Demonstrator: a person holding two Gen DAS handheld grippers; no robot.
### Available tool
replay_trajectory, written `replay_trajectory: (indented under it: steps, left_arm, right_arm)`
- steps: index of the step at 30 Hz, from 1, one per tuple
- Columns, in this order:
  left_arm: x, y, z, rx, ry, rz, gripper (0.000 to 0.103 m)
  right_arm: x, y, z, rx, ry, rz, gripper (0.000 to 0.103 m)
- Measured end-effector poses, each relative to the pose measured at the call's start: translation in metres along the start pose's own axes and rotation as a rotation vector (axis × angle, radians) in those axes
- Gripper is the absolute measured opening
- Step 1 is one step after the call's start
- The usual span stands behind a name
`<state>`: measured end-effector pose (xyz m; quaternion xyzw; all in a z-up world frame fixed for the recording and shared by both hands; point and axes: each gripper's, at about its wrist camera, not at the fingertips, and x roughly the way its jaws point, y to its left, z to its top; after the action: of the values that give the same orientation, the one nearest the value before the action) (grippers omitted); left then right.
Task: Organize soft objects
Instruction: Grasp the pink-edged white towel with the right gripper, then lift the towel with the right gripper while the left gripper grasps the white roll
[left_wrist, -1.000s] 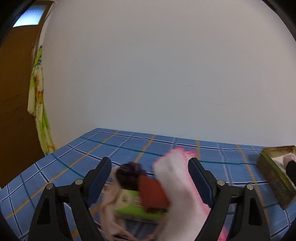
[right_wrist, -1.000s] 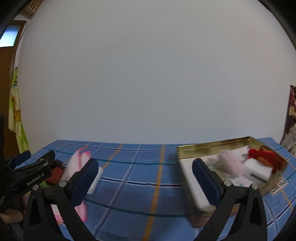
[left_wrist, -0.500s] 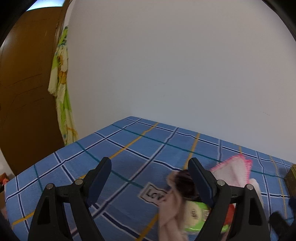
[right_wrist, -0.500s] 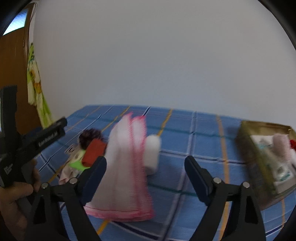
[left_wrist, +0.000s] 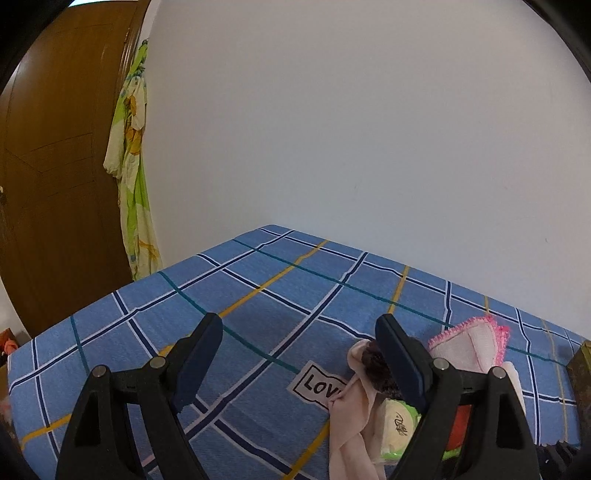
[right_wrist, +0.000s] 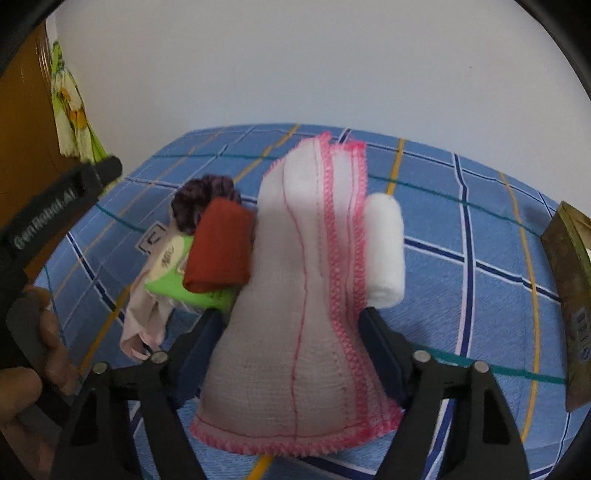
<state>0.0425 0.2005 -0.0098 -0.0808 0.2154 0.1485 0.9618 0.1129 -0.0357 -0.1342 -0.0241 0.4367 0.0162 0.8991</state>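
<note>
One folded white cloth with pink stitched edging (right_wrist: 303, 295) lies lengthwise on a blue plaid bedsheet (right_wrist: 461, 266), its near end bunched up between the two fingers of the right claw (right_wrist: 291, 345). The claw's jaws are closing around that cloth, one finger on each side; whether the pads already press on it cannot be told.

Just beside the cloth on its right lies one white roll of soft material (right_wrist: 384, 254), touching the pink edge. On the cloth's left sits a small pile: one rust-red folded piece (right_wrist: 219, 247) resting on one green-and-cream packet (right_wrist: 173, 277), one dark purple knitted ball (right_wrist: 203, 199) behind them, and one pale pink fabric strip (right_wrist: 144, 321) trailing toward the camera. One white label with black lettering (left_wrist: 317, 384) is printed or sewn on the sheet near this pile.

The left claw (left_wrist: 299, 365) stands wide open over bare sheet, holding nothing; the pile shows behind its right finger. A person's hand (right_wrist: 33, 376) grips that tool at the left edge of the right wrist view.

One brass-coloured tin (right_wrist: 569, 295) shows its side wall at the far right, well apart from the cloth. One yellow-green patterned fabric (left_wrist: 129, 158) hangs by one brown wooden door (left_wrist: 55, 166), beside the plain white wall (left_wrist: 351, 129).
</note>
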Motion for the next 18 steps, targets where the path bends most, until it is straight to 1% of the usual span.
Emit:
replay_trajectory:
  steps: [1,3,4,5,6,8,10,12,14,15,18]
  left_arm:
    - [-0.001,-0.001,0.0,0.001,-0.001,0.0,0.087]
    - [-0.001,-0.001,-0.001,0.001,-0.002,-0.004,0.087]
    - [-0.002,-0.001,-0.001,0.0,-0.002,-0.004,0.086]
    - [-0.002,-0.001,-0.001,-0.001,0.0,-0.008,0.086]
    - [-0.002,-0.001,-0.002,-0.002,0.002,-0.011,0.086]
    - [-0.002,-0.002,-0.003,-0.003,0.006,-0.016,0.086]
    - [-0.002,-0.002,-0.003,-0.003,0.007,-0.02,0.086]
    - [-0.003,-0.002,-0.004,-0.007,0.006,-0.024,0.086]
    - [-0.003,-0.002,-0.004,-0.011,0.008,-0.025,0.086]
    - [-0.003,-0.002,-0.004,-0.014,0.01,-0.025,0.086]
    - [-0.004,0.0,-0.004,-0.026,0.015,-0.029,0.086]
  right_arm:
    - [0.0,-0.001,-0.001,-0.011,0.004,0.0,0.059]
    - [-0.004,-0.003,-0.004,-0.041,0.007,-0.007,0.044]
    - [-0.007,-0.006,-0.006,-0.038,0.006,0.006,0.04]
    - [-0.01,-0.011,-0.008,-0.026,0.003,0.028,0.031]
    - [-0.014,-0.017,-0.011,-0.008,-0.001,0.053,0.026]
    - [-0.02,-0.024,-0.012,0.011,-0.008,0.077,0.021]
    - [-0.026,-0.031,-0.014,0.021,-0.02,0.102,0.02]
    - [-0.033,-0.035,-0.014,0.033,-0.038,0.164,0.02]
    - [-0.038,-0.04,-0.016,0.052,-0.048,0.191,0.02]
    - [-0.041,-0.043,-0.018,0.062,-0.055,0.188,0.02]
    - [-0.056,-0.052,-0.024,0.063,-0.091,0.138,0.02]
